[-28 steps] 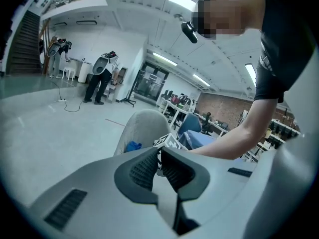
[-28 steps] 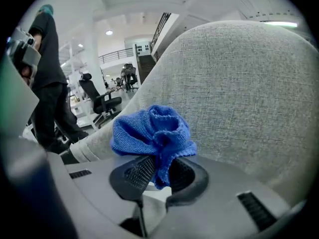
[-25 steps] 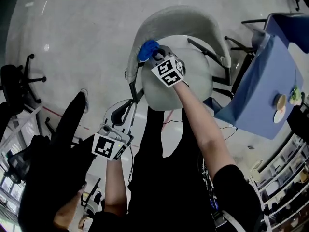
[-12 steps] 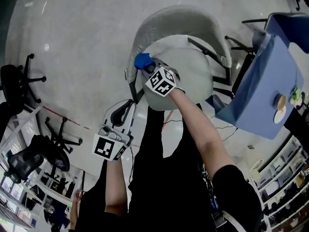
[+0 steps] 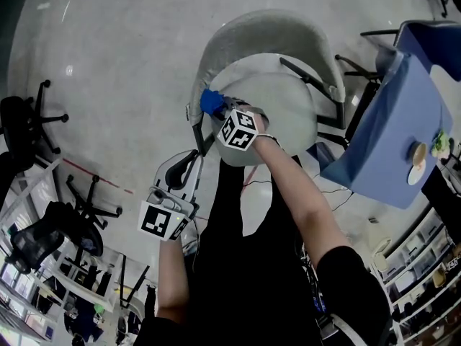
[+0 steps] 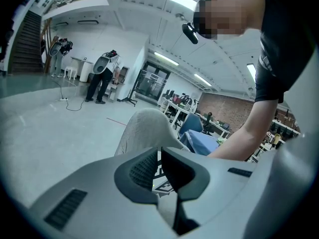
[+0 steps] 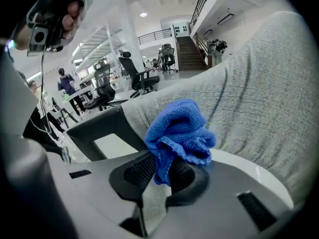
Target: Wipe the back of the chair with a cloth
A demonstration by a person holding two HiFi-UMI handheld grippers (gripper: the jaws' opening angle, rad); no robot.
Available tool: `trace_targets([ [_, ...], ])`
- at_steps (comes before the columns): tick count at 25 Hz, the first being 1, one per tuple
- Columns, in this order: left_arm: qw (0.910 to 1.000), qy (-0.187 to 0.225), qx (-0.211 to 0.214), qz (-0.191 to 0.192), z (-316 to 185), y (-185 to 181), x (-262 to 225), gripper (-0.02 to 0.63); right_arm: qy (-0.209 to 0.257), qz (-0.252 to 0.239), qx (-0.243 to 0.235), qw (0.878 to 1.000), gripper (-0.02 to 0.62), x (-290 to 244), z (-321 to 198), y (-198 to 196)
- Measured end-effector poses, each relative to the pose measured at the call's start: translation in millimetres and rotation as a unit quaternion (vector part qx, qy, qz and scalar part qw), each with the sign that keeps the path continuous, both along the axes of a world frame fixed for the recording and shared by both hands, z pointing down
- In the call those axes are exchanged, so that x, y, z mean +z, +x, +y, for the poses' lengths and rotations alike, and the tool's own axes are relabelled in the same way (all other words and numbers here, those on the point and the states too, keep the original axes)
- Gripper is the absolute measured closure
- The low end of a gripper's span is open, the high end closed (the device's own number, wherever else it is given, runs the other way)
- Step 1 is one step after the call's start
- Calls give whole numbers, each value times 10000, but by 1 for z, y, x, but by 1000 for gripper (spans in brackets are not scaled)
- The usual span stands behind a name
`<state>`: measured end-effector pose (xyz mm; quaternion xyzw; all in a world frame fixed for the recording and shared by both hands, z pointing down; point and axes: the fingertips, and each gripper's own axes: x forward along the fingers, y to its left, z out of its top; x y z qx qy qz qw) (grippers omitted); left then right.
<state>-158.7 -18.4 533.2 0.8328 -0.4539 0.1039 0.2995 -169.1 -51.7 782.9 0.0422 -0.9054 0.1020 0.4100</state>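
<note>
Two grippers in my head view. The right gripper (image 5: 218, 109) holds the blue cloth (image 5: 210, 100) at the left edge of the chair back (image 5: 266, 26). The left gripper (image 5: 181, 166) hangs lower, apart from the chair. Open floor (image 5: 108, 49) lies left and a blue-draped table (image 5: 389, 143) crowds the right.

Left gripper view: I read the left gripper (image 6: 159, 153) with jaws together on nothing.

Right gripper view: the right gripper (image 7: 162, 171) is clamped on the cloth (image 7: 179, 128), against the grey back (image 7: 249, 93) beside a black armrest (image 7: 99, 128).

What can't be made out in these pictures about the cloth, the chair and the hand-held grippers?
Whether the cloth touches the chair back: the cloth's own folds hide the contact side in the right gripper view, and it is too small in the head view.
Jaws of the right hand-held gripper: covered by its marker cube in the head view.
The items on the table: too small to name, head view.
</note>
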Motion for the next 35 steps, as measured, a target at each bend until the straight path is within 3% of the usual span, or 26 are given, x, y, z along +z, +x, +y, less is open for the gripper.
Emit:
trace_targets([
  [4, 10000, 6, -16, -2, -1, 0, 0, 566, -167, -26, 132, 9998, 515, 5, 1, 0],
  [9, 10000, -22, -5, -10, 1, 1, 2, 566, -1081, -441, 1405, 9832, 514, 9, -25, 5],
  [12, 10000, -40, -16, -25, 3, -1, 4, 566, -1251, -575, 1859, 9729, 515, 11, -42, 9],
  [19, 10000, -70, -5, -46, 5, -3, 6, 566, -1344, -711, 2719, 9502, 514, 20, -78, 29],
  [29, 9999, -84, 70, -18, 1, 1, 6, 566, -1145, -767, 3195, 9375, 514, 18, -123, 55],
  [35, 9999, -79, 133, -1, -1, 7, 5, 566, -1105, -890, 3593, 9224, 514, 13, -144, 77],
])
